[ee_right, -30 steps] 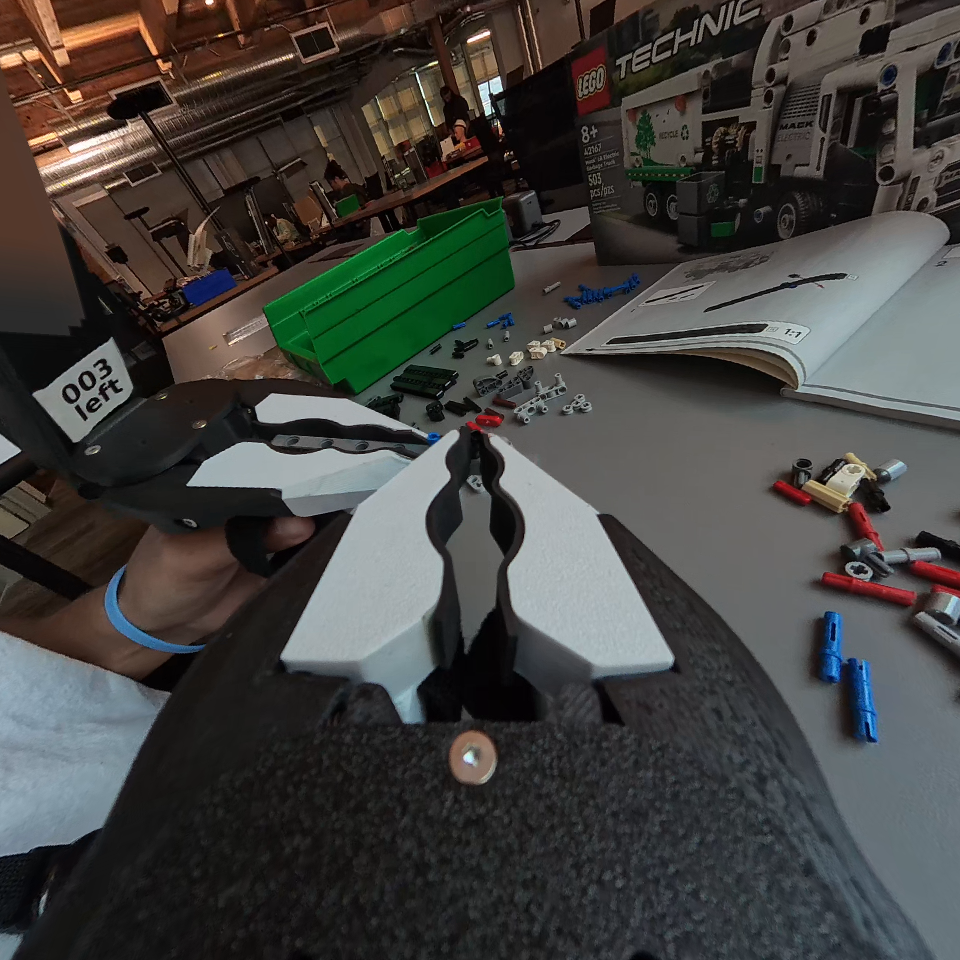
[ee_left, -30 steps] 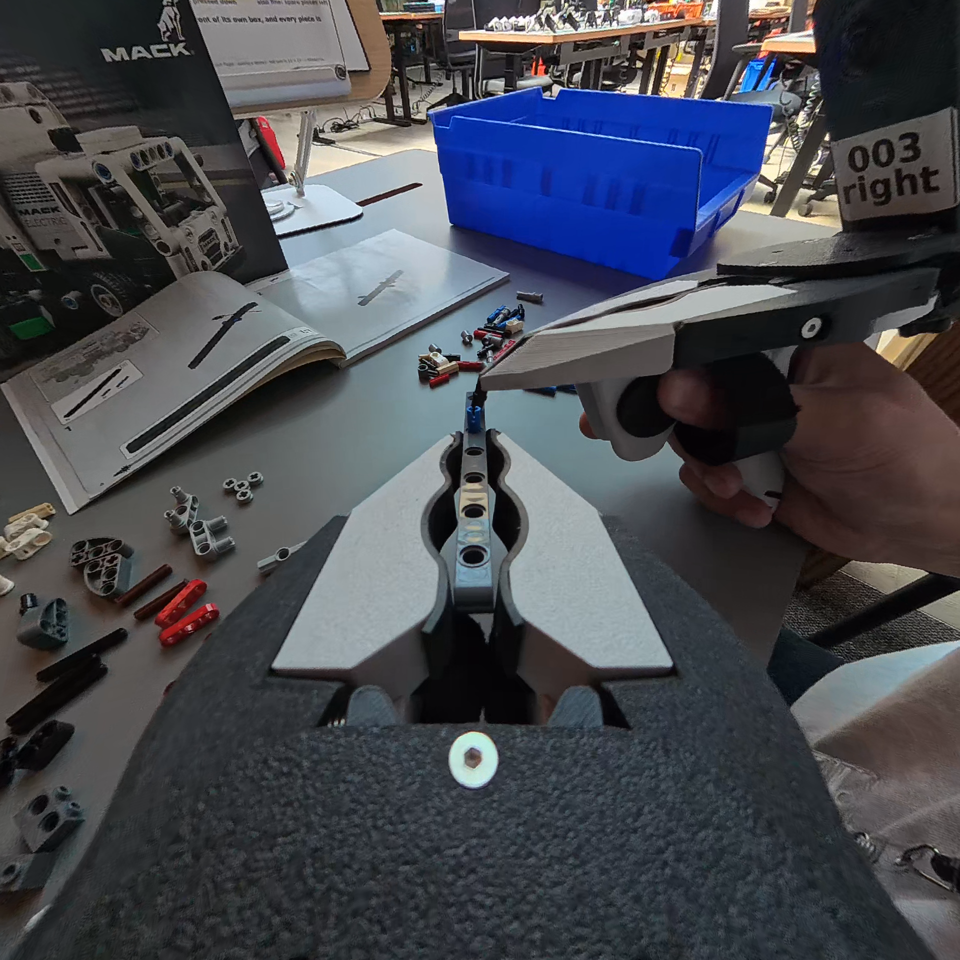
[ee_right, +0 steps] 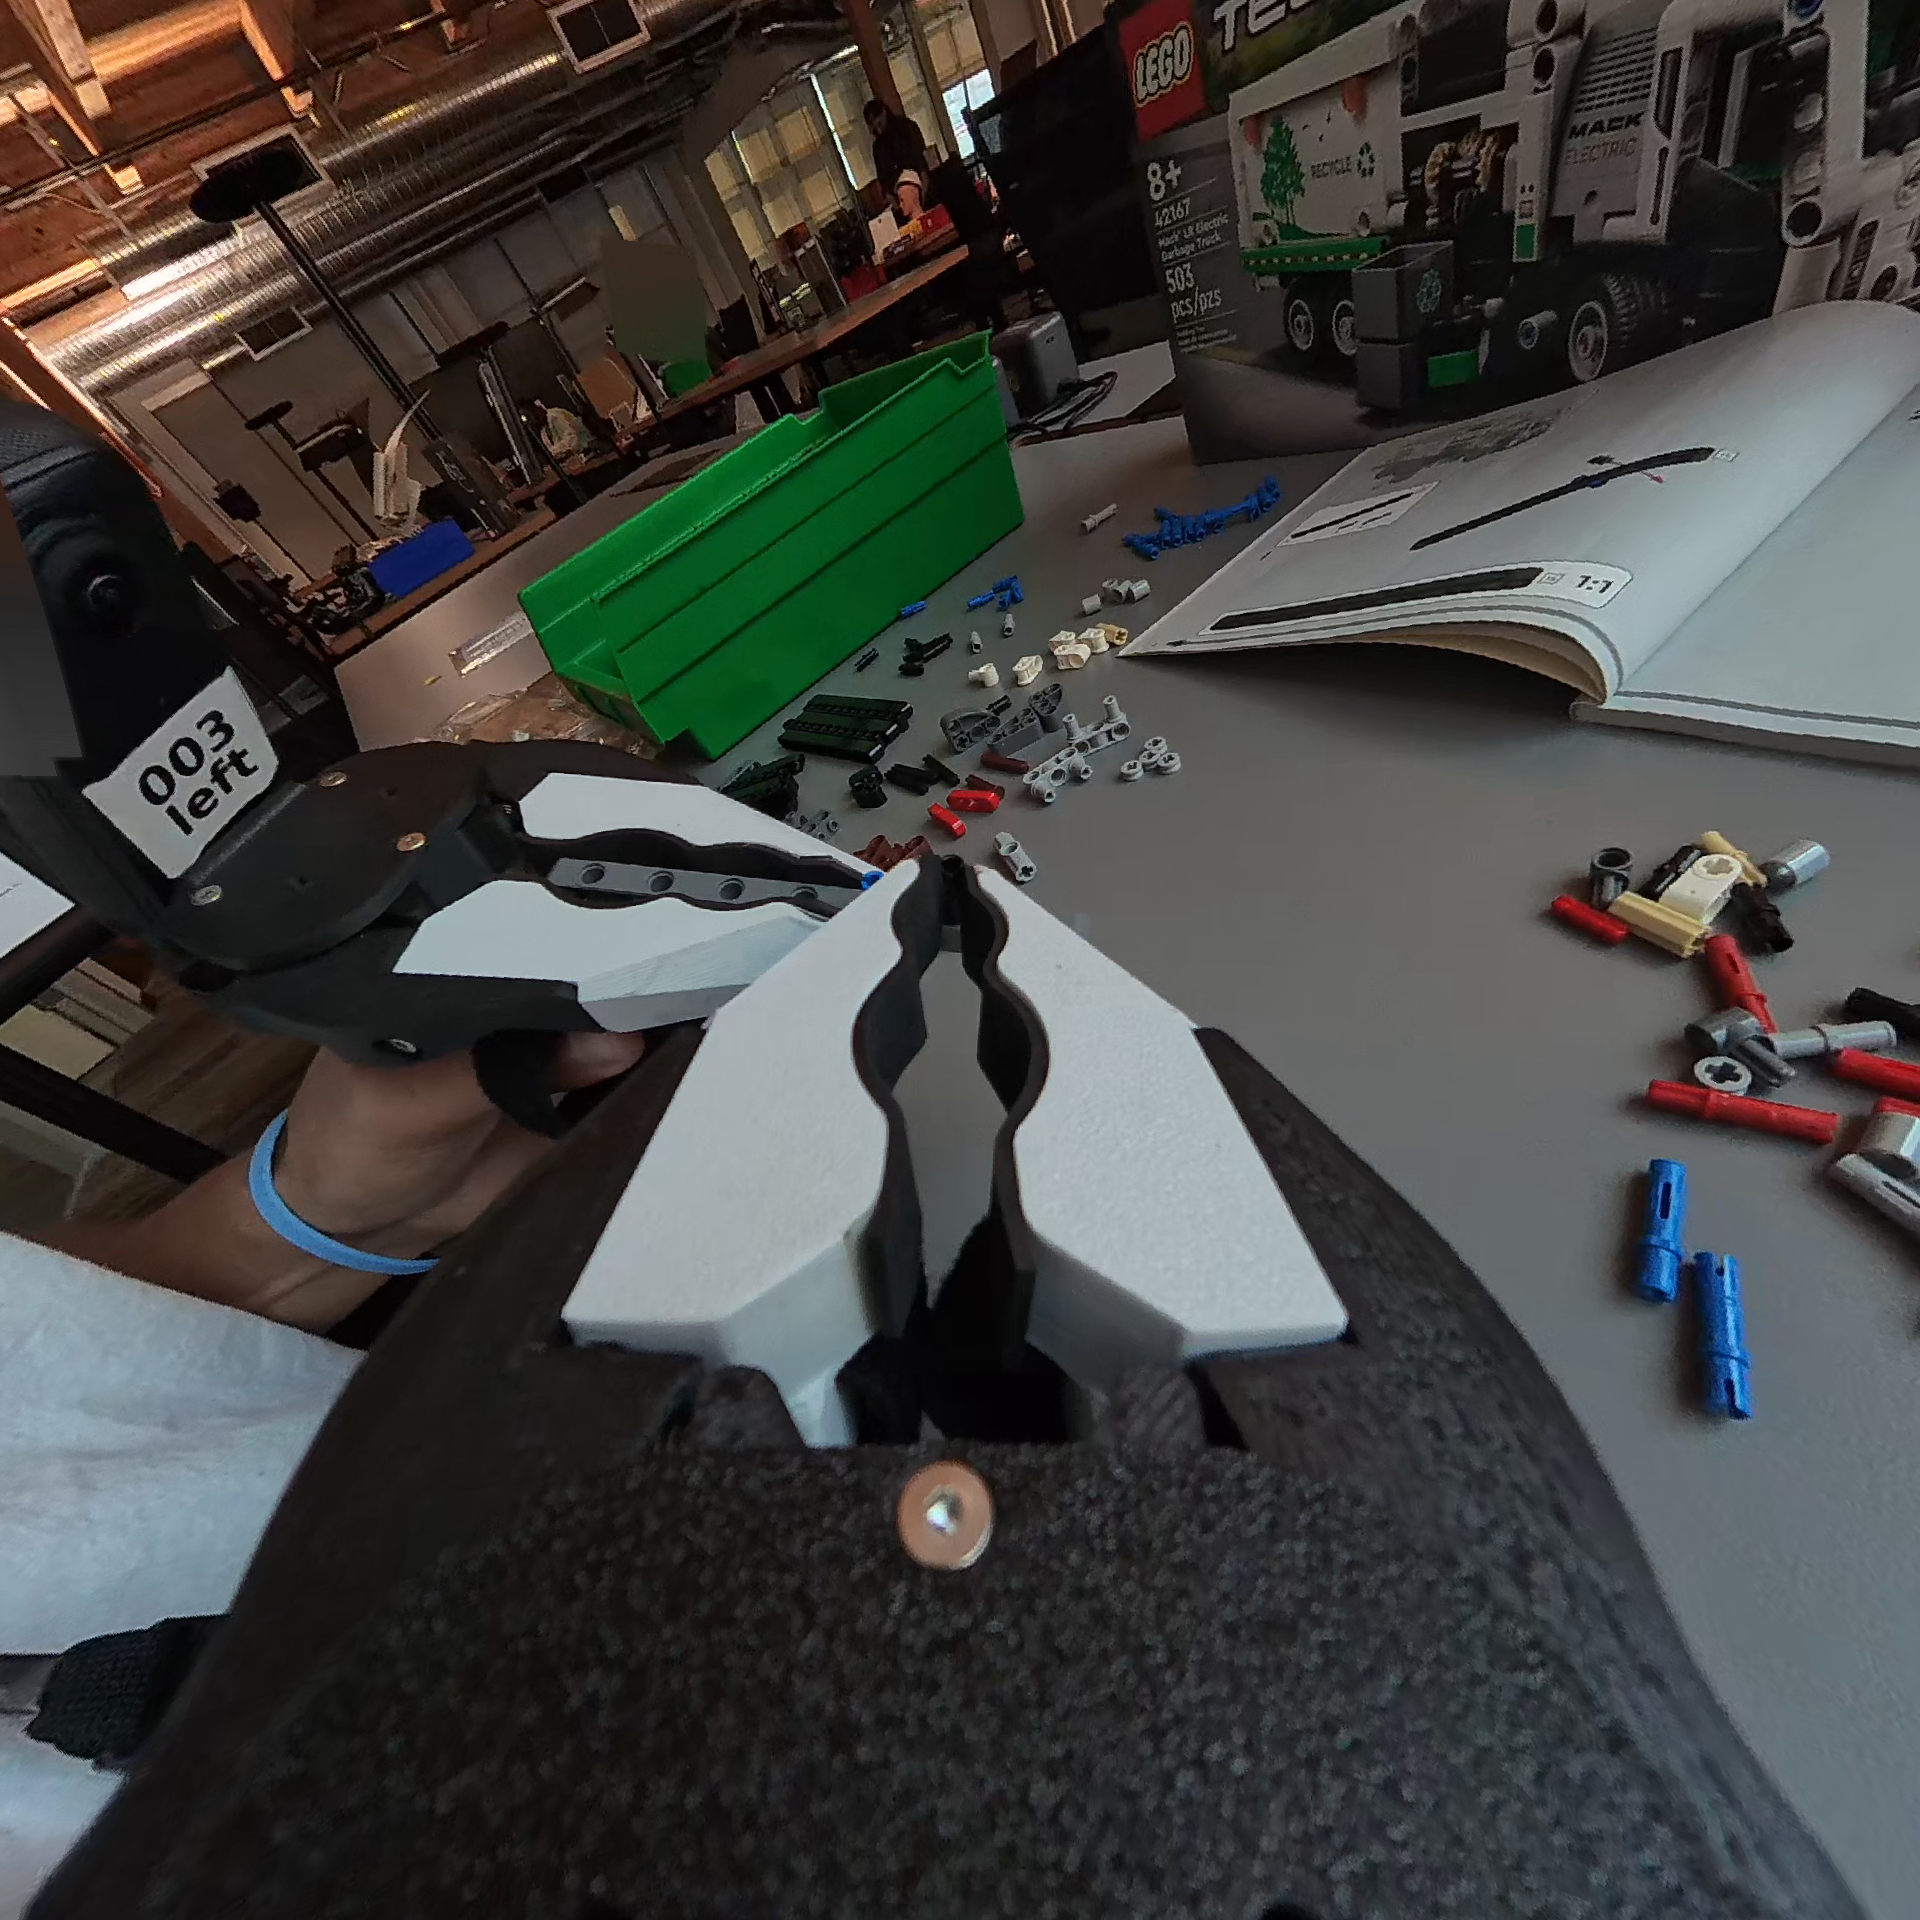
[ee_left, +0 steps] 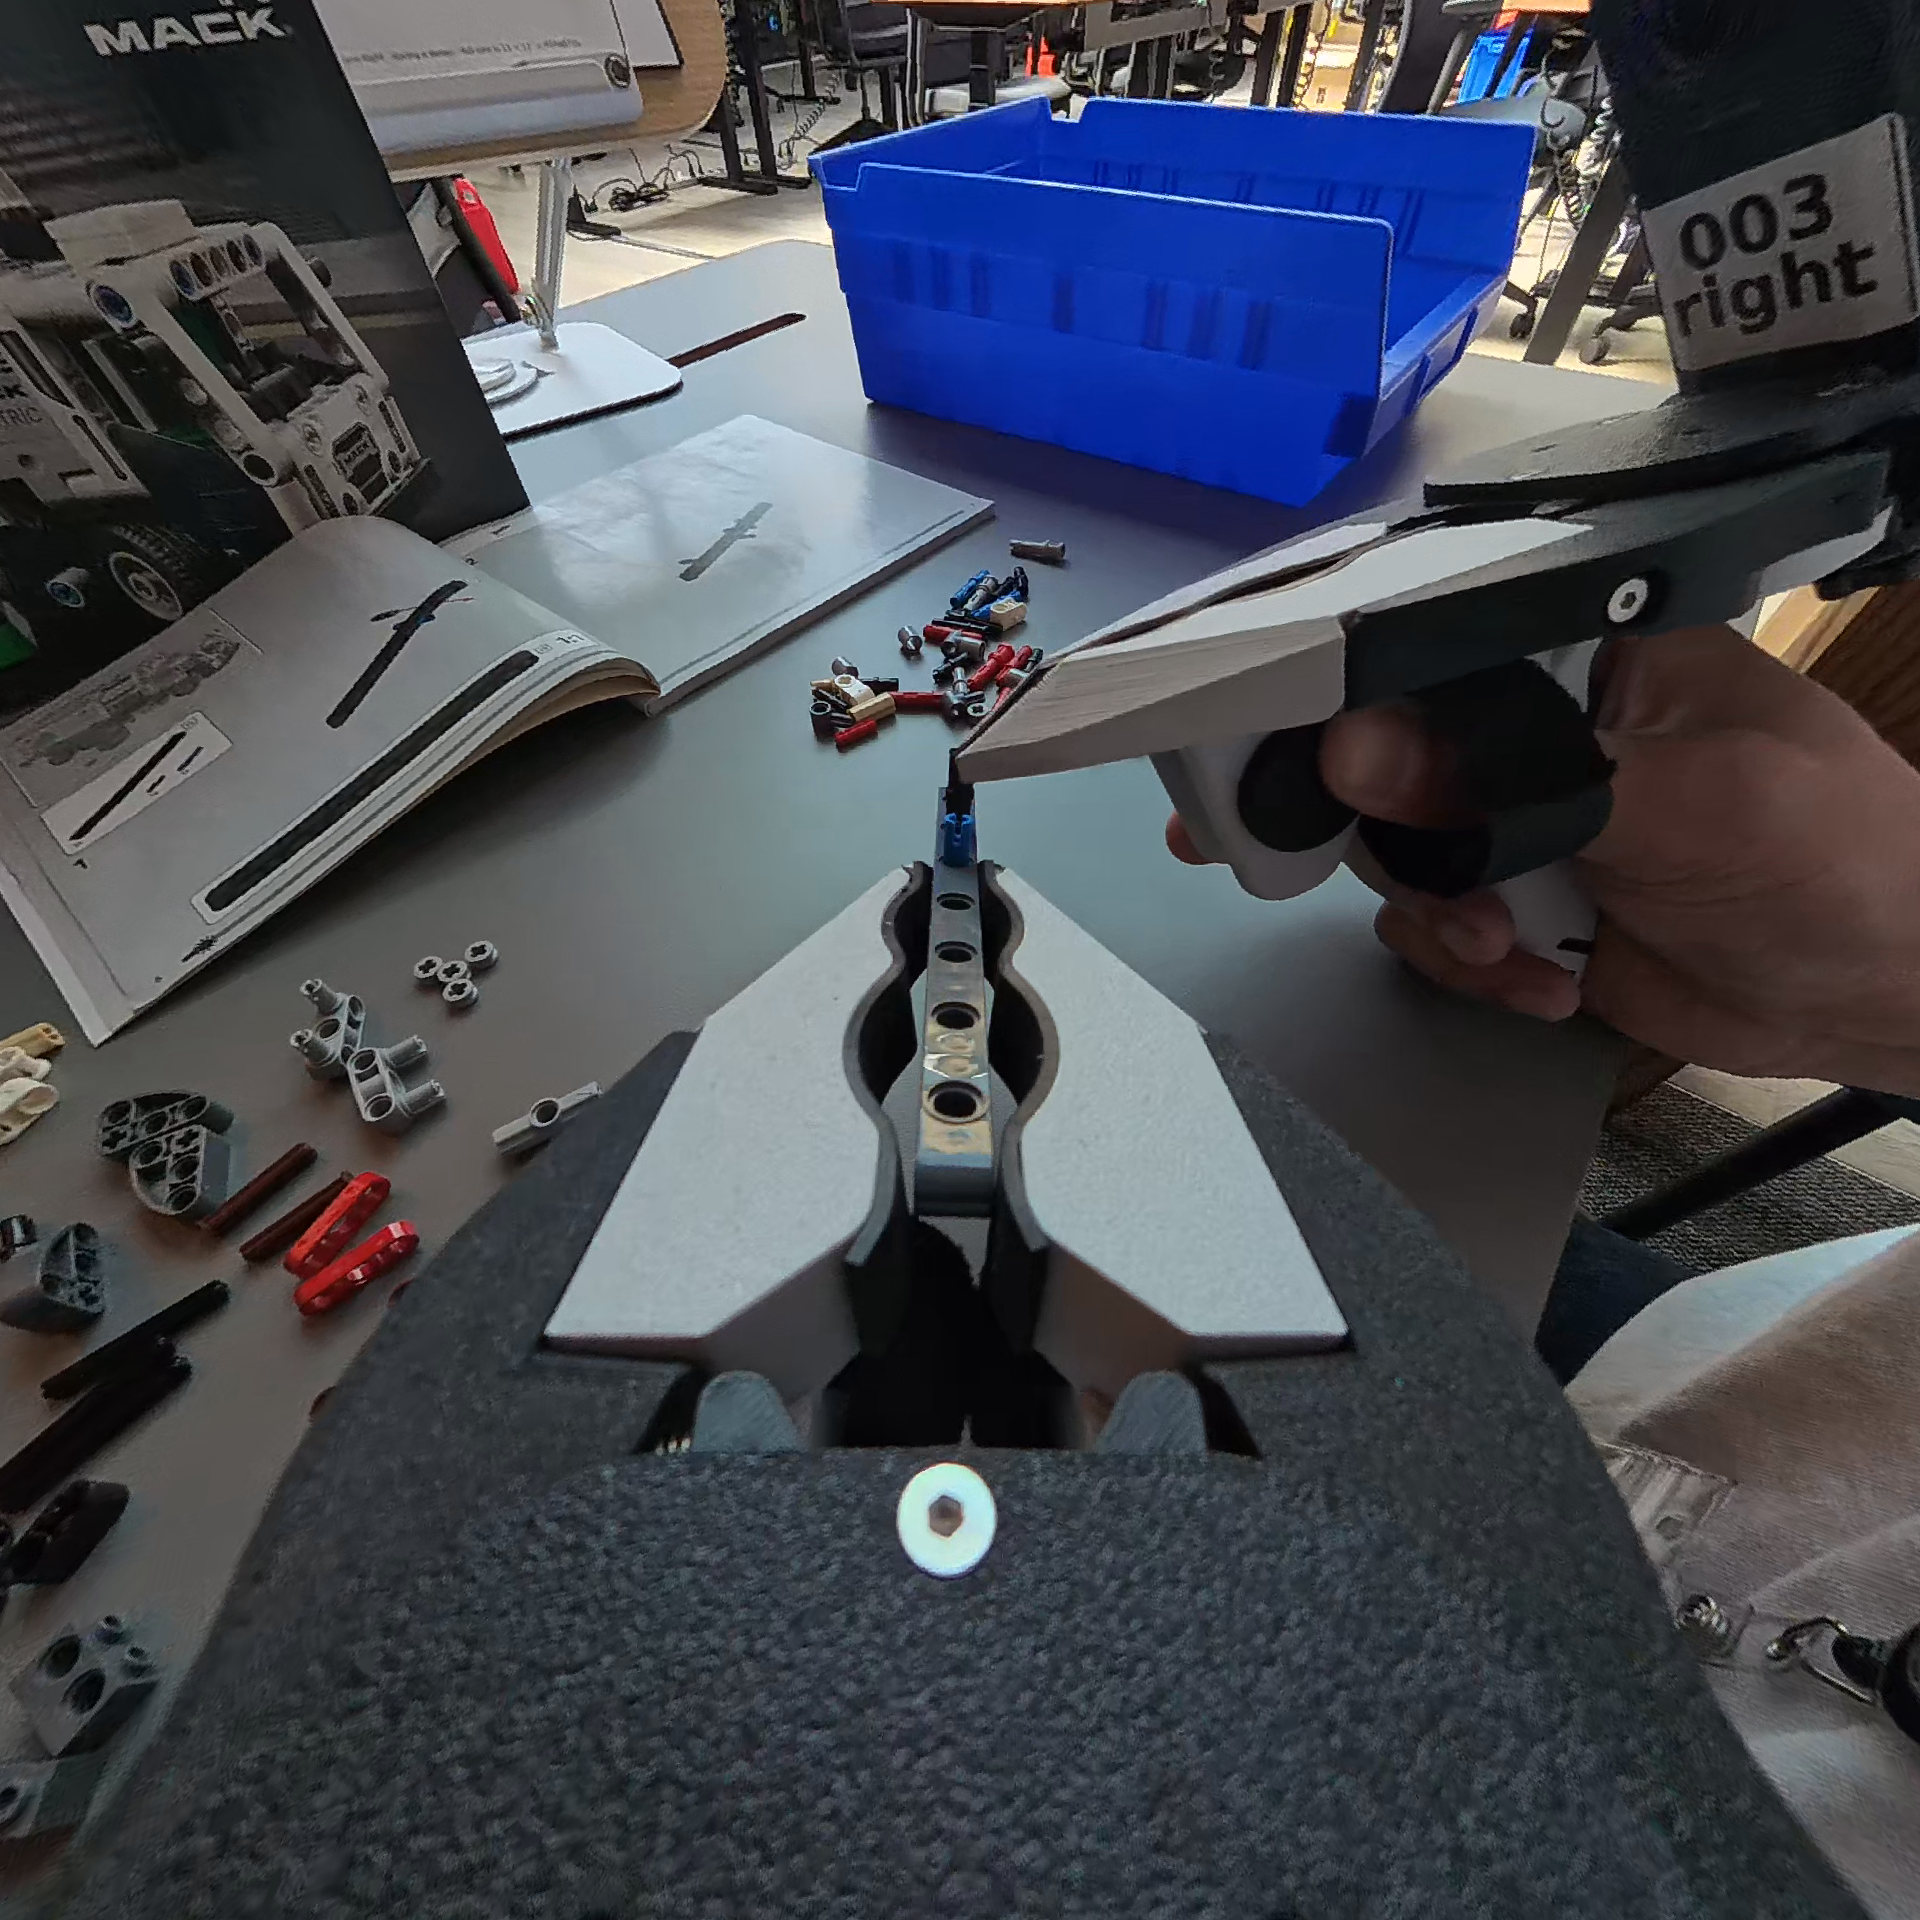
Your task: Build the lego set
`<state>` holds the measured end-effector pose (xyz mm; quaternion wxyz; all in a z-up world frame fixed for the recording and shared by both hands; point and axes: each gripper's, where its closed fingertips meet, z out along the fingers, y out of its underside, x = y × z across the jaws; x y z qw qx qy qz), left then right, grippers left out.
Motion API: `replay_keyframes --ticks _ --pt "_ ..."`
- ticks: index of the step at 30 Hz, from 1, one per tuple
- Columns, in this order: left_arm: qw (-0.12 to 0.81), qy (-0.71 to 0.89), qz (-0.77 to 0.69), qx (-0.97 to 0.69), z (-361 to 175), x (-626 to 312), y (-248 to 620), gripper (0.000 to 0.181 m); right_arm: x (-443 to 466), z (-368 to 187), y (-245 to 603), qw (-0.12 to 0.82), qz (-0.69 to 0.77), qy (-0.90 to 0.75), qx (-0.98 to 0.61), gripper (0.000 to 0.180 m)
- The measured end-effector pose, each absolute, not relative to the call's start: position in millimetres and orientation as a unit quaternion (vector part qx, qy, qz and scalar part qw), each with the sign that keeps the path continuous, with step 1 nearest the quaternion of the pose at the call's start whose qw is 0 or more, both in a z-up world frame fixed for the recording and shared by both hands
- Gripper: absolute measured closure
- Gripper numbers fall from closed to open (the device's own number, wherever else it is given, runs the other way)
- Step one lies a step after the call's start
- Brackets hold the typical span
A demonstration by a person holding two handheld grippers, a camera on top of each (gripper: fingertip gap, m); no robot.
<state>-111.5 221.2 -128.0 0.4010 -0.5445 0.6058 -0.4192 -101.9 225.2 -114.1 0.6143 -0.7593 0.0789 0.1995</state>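
Since a second ago, little has been shifted: the right gripper [ee_left: 961,771] is kept at the far end of the grey beam [ee_left: 954,1023], which is still clamped lengthwise in the left gripper [ee_left: 951,883].

One beam is held, with its far end protruding past the left fingertips; one blue pin [ee_left: 956,834] is seated near that end. One small black pin [ee_right: 950,868] is pinched at the tips of the right gripper, whose jaws are nearly closed, and is touching the beam's end. Two bins are seen, one blue [ee_left: 1143,312] and one green [ee_right: 790,561]. Two loose blue pins [ee_right: 1694,1278] lie together on the table [ee_right: 1351,883], near one open instruction booklet [ee_right: 1558,582].
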Motion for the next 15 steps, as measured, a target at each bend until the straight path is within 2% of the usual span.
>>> replay_keyframes --ticks 11,13,15 --pt "0.409 0.589 -0.423 -0.554 -125 -112 227 0.174 -101 -117 225 0.604 0.217 0.088 -0.762 0.177" --pt "0.420 0.576 -0.457 -0.532 -112 -113 225 0.174 -112 -126 226 0.575 0.222 0.071 -0.784 0.180" --pt "0.441 0.590 -0.430 -0.522 -113 -111 221 0.173 -121 -133 229 0.558 0.187 0.040 -0.807 0.180"
